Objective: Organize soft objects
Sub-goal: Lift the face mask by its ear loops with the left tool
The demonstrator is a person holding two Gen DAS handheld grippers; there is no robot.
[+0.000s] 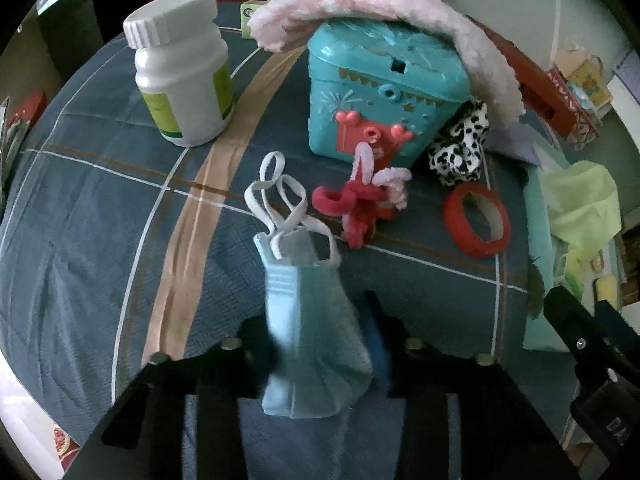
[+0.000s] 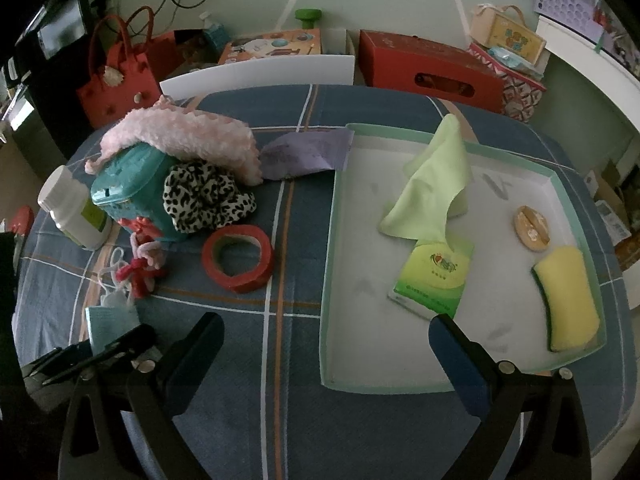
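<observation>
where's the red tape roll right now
The red tape roll lies on the plaid tablecloth, left of the white tray in the right wrist view, just in front of the leopard-print scrunchie.

No legible text, bottle (image 1: pixel 182 76) label, green packet (image 2: pixel 434 276) print (both blurred)

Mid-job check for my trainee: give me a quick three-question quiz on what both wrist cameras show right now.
1. True or false: the left gripper is shut on the face mask.
2. Which item lies in the tray: A) red tape roll B) sponge C) white bottle?
3. What is draped over the teal box?

Key: 1 true; 2 B; 3 the pink fuzzy cloth.
</observation>
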